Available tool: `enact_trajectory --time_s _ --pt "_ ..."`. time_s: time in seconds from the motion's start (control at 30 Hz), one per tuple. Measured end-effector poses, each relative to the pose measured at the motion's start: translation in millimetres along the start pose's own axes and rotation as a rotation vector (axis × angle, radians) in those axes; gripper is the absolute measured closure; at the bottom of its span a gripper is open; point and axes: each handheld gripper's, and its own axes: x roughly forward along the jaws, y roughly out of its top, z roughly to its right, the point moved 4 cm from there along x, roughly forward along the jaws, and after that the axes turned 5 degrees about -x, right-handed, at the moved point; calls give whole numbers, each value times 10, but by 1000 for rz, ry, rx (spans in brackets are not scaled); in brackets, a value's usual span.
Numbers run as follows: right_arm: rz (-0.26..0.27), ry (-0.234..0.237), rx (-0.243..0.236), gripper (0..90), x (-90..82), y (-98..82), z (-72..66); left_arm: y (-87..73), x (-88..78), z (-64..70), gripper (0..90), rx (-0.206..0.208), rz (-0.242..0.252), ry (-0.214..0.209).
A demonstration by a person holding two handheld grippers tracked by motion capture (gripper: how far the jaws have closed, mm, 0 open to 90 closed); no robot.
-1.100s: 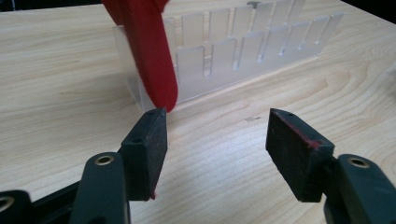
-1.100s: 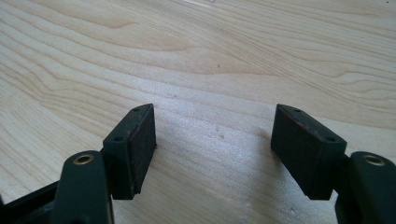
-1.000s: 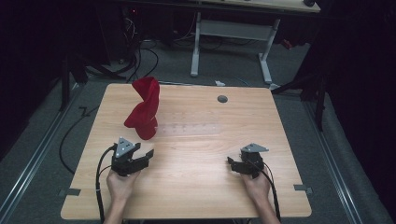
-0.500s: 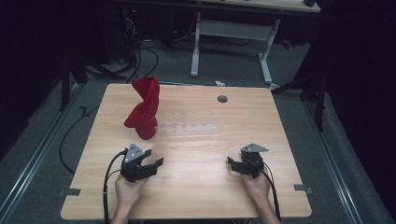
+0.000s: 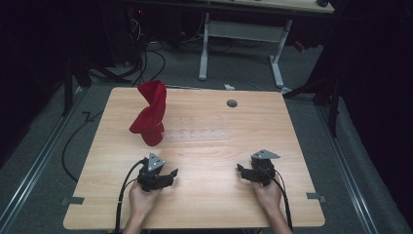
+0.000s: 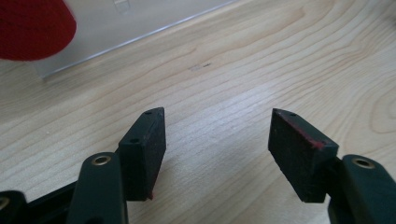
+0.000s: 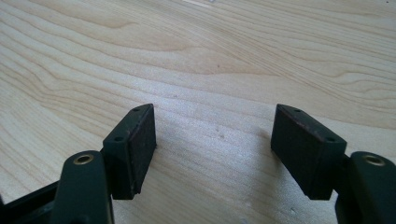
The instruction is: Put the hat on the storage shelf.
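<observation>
Two grippers rested low over the desk, both with fingers apart and nothing between them; the left gripper's had just been opening a little. A red cloth stood draped upright on a clear stand, its long axis vertical, ahead of the left gripper and well apart from the right gripper. Probably the left reaches it first.

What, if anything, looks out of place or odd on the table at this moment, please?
The red cloth stands out: instead of lying flat it rises in a twisted, upright column on the wooden table, apparently draped over a clear stand, beyond the left hand-held gripper. Nothing looks spilled or damaged.
</observation>
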Motion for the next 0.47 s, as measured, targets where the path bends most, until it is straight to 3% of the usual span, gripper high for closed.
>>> enact_trajectory --time_s 0.17,0.47 --pt "0 0 2 313 0 0 -2 -60 75 -59 355 16 -14 54" --pt "0 0 2 313 0 0 -2 -68 85 -60 288 24 -23 58"
